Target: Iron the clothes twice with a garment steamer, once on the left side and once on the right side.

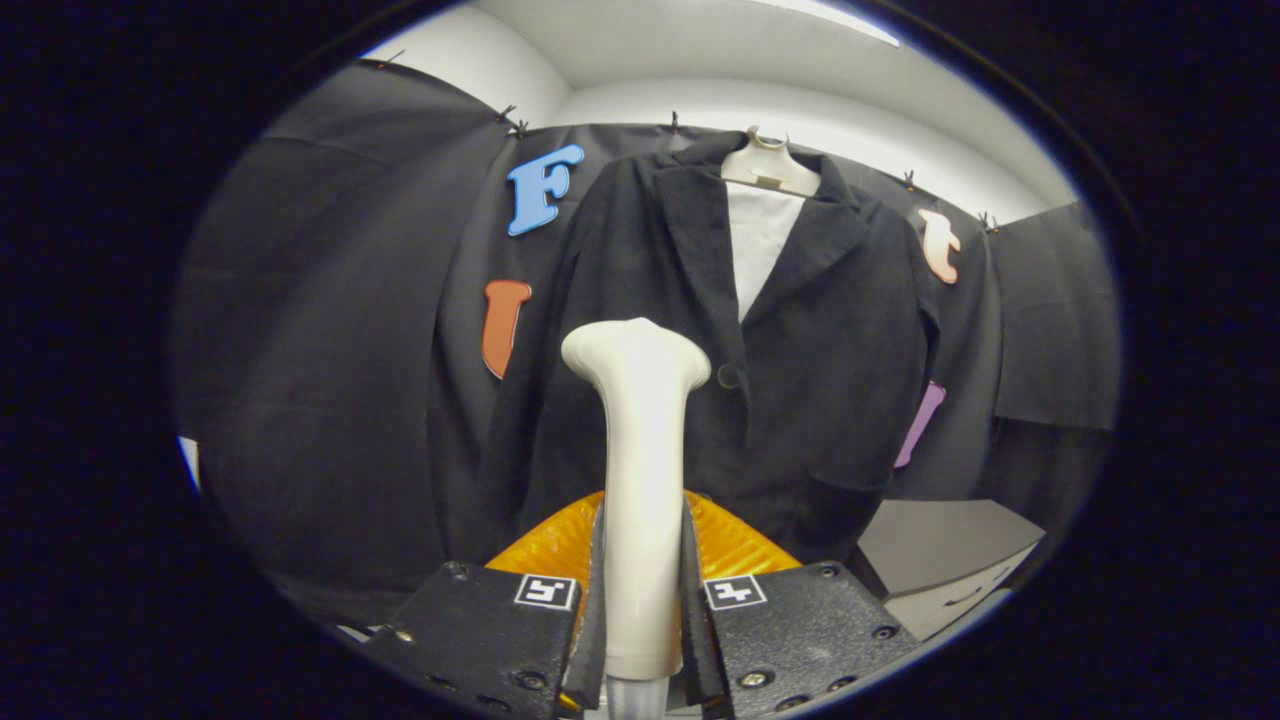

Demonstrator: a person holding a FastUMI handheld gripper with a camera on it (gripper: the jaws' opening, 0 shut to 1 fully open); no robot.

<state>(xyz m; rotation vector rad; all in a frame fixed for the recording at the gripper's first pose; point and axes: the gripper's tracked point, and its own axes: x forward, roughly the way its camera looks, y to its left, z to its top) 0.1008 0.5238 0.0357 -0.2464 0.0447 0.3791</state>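
Note:
A cream-white garment steamer (640, 470) stands upright between my fingers, its flared head pointing up toward the clothes. My gripper (642, 590) is shut on the steamer's handle, both fingers pressing its sides. Beyond it hangs a black jacket (800, 350) over a white shirt (758, 245) on a pale hanger (768, 165), against the black cloth wall. The steamer head sits in front of the jacket's left half, near its button (728, 377); whether it touches the fabric I cannot tell.
An orange ribbed object (735, 545) lies just behind the fingers, below the jacket's hem. A grey box or cabinet (940, 560) stands to the right of it. Black cloth wall (330, 330) extends to the left of the jacket.

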